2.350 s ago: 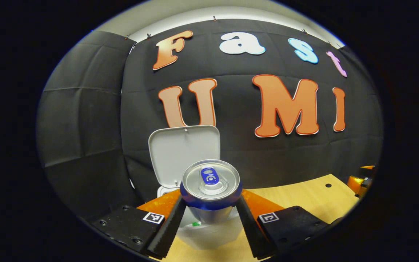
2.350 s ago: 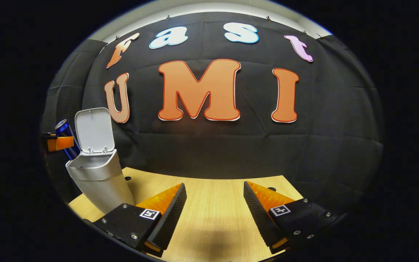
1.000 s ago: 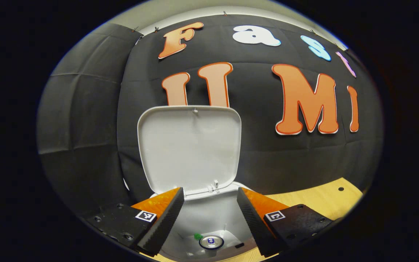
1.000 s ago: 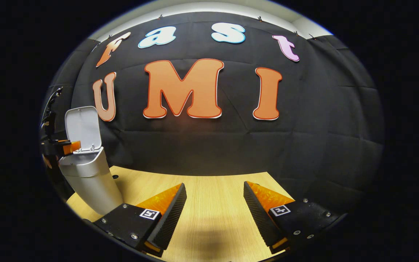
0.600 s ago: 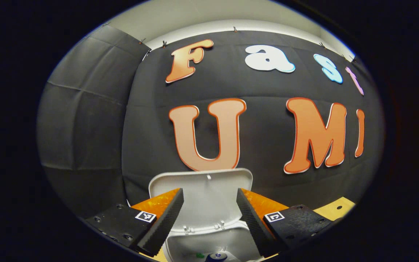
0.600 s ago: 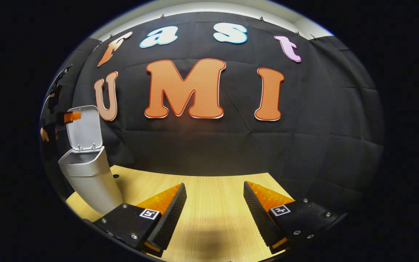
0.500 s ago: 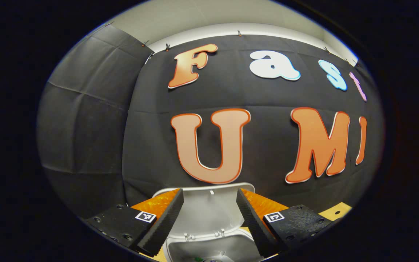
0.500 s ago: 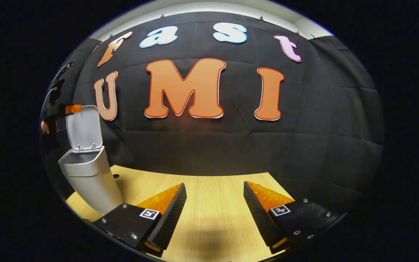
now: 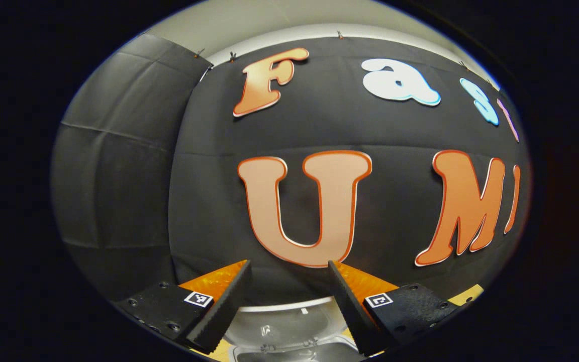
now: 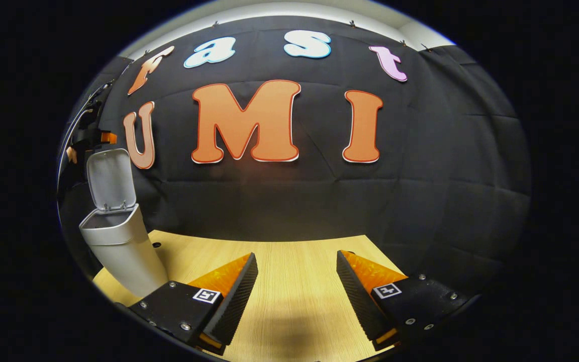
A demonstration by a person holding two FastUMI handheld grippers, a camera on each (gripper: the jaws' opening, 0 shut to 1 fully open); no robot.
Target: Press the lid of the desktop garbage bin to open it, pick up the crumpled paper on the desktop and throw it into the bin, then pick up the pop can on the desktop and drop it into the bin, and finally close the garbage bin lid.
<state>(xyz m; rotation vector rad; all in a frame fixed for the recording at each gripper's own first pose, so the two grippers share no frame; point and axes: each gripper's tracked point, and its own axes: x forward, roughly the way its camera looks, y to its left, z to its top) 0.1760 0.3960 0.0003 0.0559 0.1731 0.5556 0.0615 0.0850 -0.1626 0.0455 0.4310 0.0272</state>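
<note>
Looks nearly done: bin (image 10: 118, 246) at 9 o'clock on the desk (image 10: 294, 281), lid (image 10: 110, 182) standing open, left gripper (image 9: 289, 306) above its rim, right gripper (image 10: 294, 296) idle, both spread empty, just closing left.

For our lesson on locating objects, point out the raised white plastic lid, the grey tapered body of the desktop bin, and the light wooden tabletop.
raised white plastic lid (image 10: 110, 178), right gripper view, middle of its inner face
grey tapered bin body (image 10: 123, 254), right gripper view, front wall
light wooden tabletop (image 10: 294, 274), right gripper view, bare patch between the fingers
</note>
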